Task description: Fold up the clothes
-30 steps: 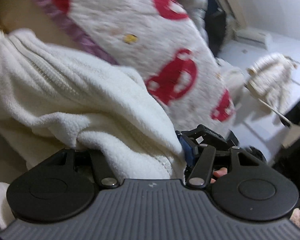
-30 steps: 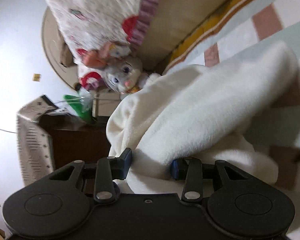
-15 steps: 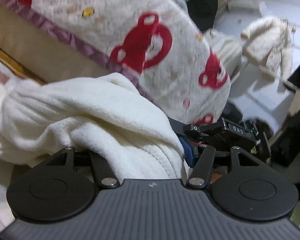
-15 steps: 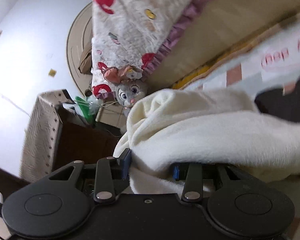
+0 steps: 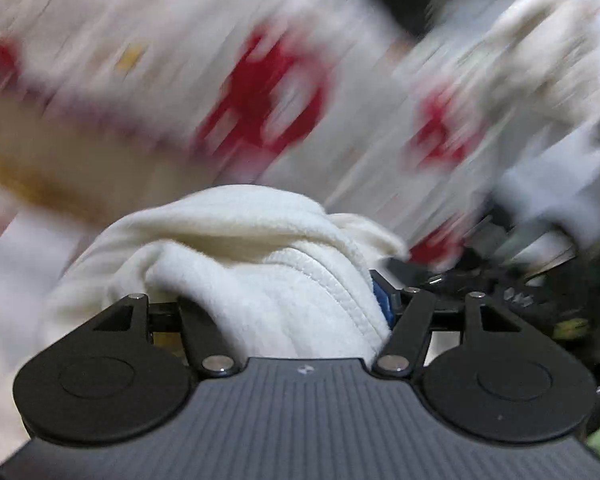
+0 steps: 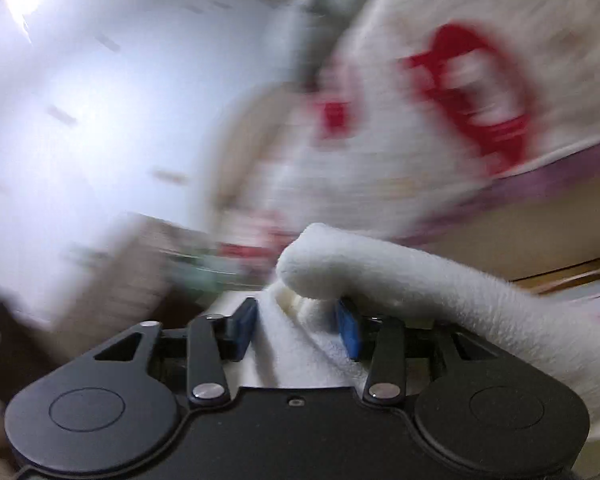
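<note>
In the last second I have swung both hand-held grippers, left (image 5: pixel 284 304) and right (image 6: pixel 296 320), each clamped on the cream fleece garment (image 5: pixel 236 256), up past the blurred red-patterned white blanket (image 5: pixel 268 92), seemingly mid-fold, garment bunched in the air.

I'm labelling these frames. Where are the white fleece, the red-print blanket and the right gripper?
White fleece (image 5: pixel 260 280), left wrist view: bunched fold.
Red-print blanket (image 6: pixel 480 96), right wrist view: red motif.
Right gripper (image 6: pixel 300 320), right wrist view: between blue pads.
</note>
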Action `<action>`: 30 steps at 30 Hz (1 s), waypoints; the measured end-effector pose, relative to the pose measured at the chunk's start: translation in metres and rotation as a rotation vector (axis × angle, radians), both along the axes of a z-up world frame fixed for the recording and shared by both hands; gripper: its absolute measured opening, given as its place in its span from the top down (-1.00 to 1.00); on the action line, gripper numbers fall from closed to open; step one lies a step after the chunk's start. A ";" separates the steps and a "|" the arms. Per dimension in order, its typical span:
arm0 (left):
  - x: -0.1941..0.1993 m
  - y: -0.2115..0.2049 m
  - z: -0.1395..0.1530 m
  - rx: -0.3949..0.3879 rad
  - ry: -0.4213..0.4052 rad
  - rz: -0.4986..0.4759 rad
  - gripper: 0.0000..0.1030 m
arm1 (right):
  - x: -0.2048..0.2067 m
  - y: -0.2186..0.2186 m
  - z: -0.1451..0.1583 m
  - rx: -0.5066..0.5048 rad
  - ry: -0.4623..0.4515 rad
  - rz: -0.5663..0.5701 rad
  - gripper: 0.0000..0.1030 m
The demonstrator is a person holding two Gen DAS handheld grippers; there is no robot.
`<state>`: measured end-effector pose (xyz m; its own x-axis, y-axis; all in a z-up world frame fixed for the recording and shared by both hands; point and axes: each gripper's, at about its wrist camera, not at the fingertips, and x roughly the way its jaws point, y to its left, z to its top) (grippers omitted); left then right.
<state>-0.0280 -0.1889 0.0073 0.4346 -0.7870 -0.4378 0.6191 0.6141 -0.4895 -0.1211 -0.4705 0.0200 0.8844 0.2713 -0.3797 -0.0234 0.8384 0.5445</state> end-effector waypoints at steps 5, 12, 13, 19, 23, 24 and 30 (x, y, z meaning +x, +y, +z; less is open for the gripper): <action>-0.027 0.013 -0.071 0.202 0.057 0.114 -0.20 | -0.032 -0.017 -0.047 -0.220 0.183 -0.136 -0.13; -0.083 0.069 -0.079 0.258 -0.066 0.200 -0.27 | -0.081 0.004 -0.087 -0.319 0.223 0.047 -0.13; -0.089 0.073 -0.078 0.273 -0.089 0.199 -0.27 | -0.086 0.006 -0.091 -0.314 0.223 0.066 -0.13; -0.097 0.079 -0.075 0.287 -0.075 0.232 -0.26 | -0.103 0.030 -0.098 -0.319 0.202 0.175 -0.14; -0.079 0.081 -0.081 0.290 -0.039 0.248 -0.26 | -0.101 0.051 -0.095 -0.359 0.189 0.249 -0.37; -0.075 0.080 -0.082 0.303 -0.048 0.246 -0.26 | -0.097 0.055 -0.095 -0.373 0.184 0.270 -0.39; -0.045 0.081 -0.104 0.304 0.016 0.251 -0.27 | -0.070 0.079 -0.100 -0.424 0.170 0.353 -0.40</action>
